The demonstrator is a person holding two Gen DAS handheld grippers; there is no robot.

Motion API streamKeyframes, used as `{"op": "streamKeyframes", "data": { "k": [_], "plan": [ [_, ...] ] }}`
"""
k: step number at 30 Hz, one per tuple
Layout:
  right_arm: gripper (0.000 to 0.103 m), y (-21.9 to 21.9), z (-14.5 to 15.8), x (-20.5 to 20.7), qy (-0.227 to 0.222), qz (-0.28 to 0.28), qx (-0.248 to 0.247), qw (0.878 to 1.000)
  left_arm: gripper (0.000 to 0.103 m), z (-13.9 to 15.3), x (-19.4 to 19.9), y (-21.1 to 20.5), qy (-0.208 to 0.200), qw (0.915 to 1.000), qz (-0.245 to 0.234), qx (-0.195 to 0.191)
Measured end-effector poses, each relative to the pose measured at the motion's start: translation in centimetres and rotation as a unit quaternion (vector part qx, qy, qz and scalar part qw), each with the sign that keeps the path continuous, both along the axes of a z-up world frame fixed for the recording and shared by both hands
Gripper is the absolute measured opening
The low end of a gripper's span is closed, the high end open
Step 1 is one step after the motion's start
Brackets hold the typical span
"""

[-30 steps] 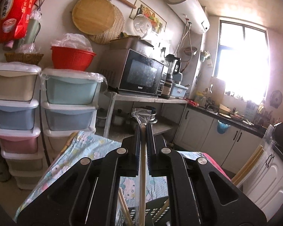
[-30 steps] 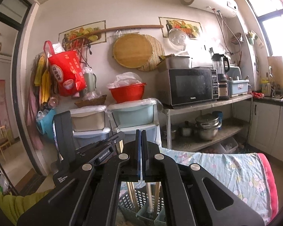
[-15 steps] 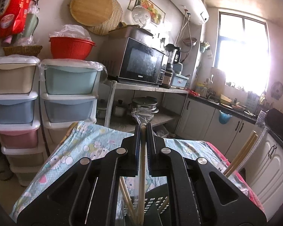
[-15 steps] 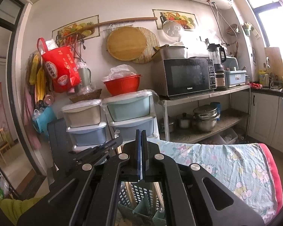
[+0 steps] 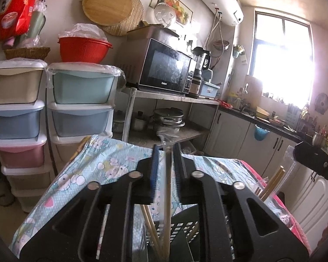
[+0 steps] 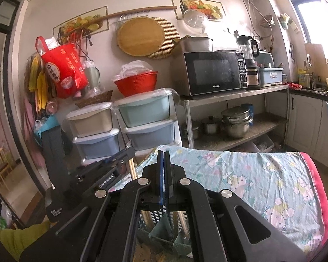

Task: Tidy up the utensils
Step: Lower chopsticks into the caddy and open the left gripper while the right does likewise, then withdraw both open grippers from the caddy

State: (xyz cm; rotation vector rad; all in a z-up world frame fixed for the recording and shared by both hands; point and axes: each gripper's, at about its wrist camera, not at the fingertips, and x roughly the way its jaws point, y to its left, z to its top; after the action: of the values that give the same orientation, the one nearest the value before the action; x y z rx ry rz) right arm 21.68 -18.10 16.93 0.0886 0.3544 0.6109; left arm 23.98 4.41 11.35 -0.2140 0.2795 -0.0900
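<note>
Chopsticks (image 5: 168, 187) now loose between opening jaws

"Galanz" is printed in white along the lower edge of the microwave (image 6: 212, 74) door, at about 1 o'clock in the right wrist view. "GenRobot.AI" is read on the side of the left gripper (image 6: 129, 152), at 9 o'clock. White characters on the red bag (image 6: 63, 72) at 10 o'clock cannot be made out.

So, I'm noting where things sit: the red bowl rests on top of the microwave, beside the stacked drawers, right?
Not quite. The red bowl rests on top of the stacked drawers, not the microwave; the microwave stands beside them on the metal shelf. The right wrist view shows it clearly.
</note>
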Motion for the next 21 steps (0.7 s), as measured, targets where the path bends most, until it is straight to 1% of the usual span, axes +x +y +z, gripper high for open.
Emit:
{"op": "streamKeyframes", "data": {
  "k": [7, 10, 11, 13, 14, 18, 19, 21],
  "plan": [
    [0.002, -0.4, -1.0, -0.1, 0.015, -0.002, -0.003, 1.0, 0.02, -0.5, -0.2, 0.2, 0.012, 0.9999, 0.0, -0.003],
    [0.002, -0.7, -1.3, -0.1, 0.021, -0.005, -0.004, 1.0, 0.031, -0.6, -0.4, 0.3, 0.017, 0.9998, 0.002, -0.005],
    [0.004, -0.8, -1.4, -0.1, 0.023, -0.005, -0.003, 1.0, 0.033, -0.7, -0.5, 0.4, 0.019, 0.9998, 0.001, -0.008],
    [0.018, -1.1, -1.5, -0.2, 0.025, -0.009, 0.0, 1.0, 0.036, -0.8, -0.7, 0.5, 0.022, 0.9997, 0.003, -0.011],
    [0.021, -1.3, -1.6, -0.2, 0.026, -0.01, 0.001, 1.0, 0.04, -0.9, -0.8, 0.5, 0.023, 0.9997, 0.003, -0.011],
    [0.023, -1.8, -1.8, -0.4, 0.029, -0.015, 0.003, 0.999, 0.045, -1.1, -1.3, 0.7, 0.028, 0.9995, 0.004, -0.017],
    [0.024, -1.9, -1.9, -0.5, 0.031, -0.015, 0.005, 0.999, 0.048, -1.2, -1.4, 0.7, 0.03, 0.9994, 0.004, -0.017],
    [0.028, -2.1, -2.1, -0.6, 0.033, -0.015, 0.005, 0.999, 0.051, -1.3, -1.8, 0.8, 0.03, 0.9994, 0.004, -0.02]
  ]
}}
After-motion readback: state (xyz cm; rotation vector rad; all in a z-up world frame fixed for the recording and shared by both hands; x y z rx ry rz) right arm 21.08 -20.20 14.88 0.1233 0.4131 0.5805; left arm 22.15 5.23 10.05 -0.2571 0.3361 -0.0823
